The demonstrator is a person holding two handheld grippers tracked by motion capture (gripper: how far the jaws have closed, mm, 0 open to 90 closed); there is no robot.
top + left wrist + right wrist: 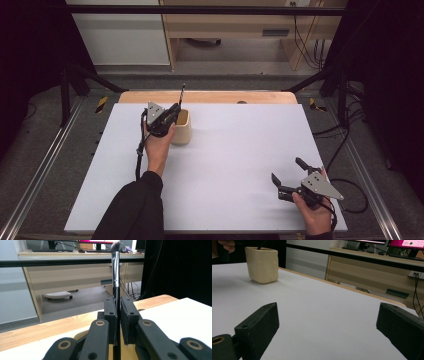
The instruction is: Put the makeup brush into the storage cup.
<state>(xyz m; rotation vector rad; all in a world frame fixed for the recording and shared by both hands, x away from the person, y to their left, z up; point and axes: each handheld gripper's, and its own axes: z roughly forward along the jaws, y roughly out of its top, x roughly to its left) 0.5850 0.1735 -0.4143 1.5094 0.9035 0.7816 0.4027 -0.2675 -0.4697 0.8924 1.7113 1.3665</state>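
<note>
Left gripper (172,114) is clamped on a makeup brush (115,272), jaws pinched on the black handle just below the silver collar, brush upright with bristles at top. In the high view the brush (182,94) stands over the beige cup (182,127) at the far left part of the surface; lower end looks to be inside the cup, but whether it touches the bottom cannot be told.

Handling guess: brush is light, thin, stiff along the handle, smooth and likely slippery, so it may swivel in the jaws. Best hold is mid-handle, as now, not the soft bristles. Cup (262,264) looks light and squat with thick walls; could slide or tip if the brush drags its rim.

Right gripper (288,179) rests spread wide and empty near the right front corner, well apart from the cup.

Surface (240,150) is a flat white sheet over a wooden top, otherwise bare. Room: wooden desk (75,272) behind, monitors, cables, dark curtains at the sides, grey floor.
</note>
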